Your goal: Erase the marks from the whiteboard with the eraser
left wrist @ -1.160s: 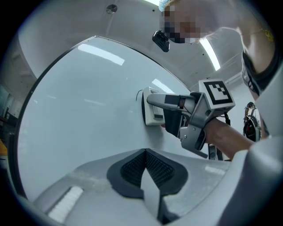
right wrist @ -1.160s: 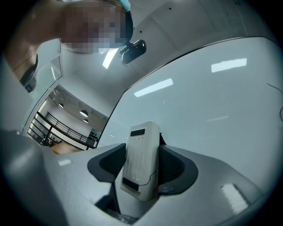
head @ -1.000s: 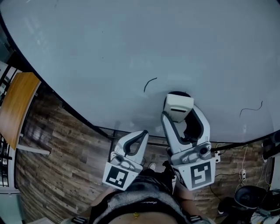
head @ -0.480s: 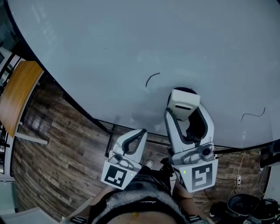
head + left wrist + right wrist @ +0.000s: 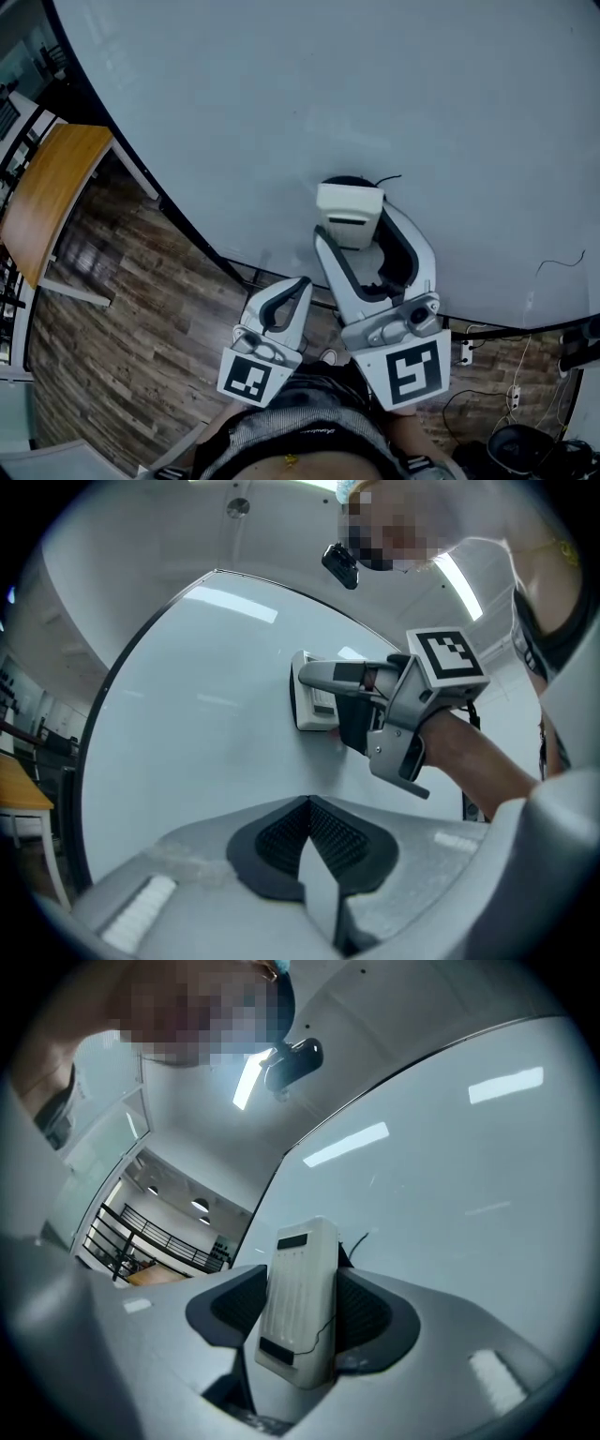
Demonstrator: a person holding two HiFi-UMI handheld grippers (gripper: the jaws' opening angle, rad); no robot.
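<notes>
My right gripper (image 5: 351, 217) is shut on a white eraser (image 5: 350, 214) and presses it flat against the whiteboard (image 5: 281, 94). The eraser (image 5: 298, 1307) sits upright between the pads in the right gripper view. It covers most of a short black pen mark (image 5: 387, 178), whose tip shows at the eraser's upper right (image 5: 360, 1239). A second thin squiggle mark (image 5: 560, 265) lies far right on the board. My left gripper (image 5: 298, 289) hangs shut and holds nothing, below the board's lower edge. In the left gripper view its pads (image 5: 309, 841) touch, with the eraser (image 5: 312, 694) beyond them.
Below the board's dark lower edge (image 5: 216, 258) is a wooden floor (image 5: 122, 328). A brown tabletop (image 5: 52, 197) stands at the left. Cables and a socket (image 5: 464, 354) lie on the floor at the lower right. The person's torso fills the bottom of the head view.
My right gripper has carried the eraser up and to the left over the curved mark, which is now mostly hidden. The left gripper has stayed put.
</notes>
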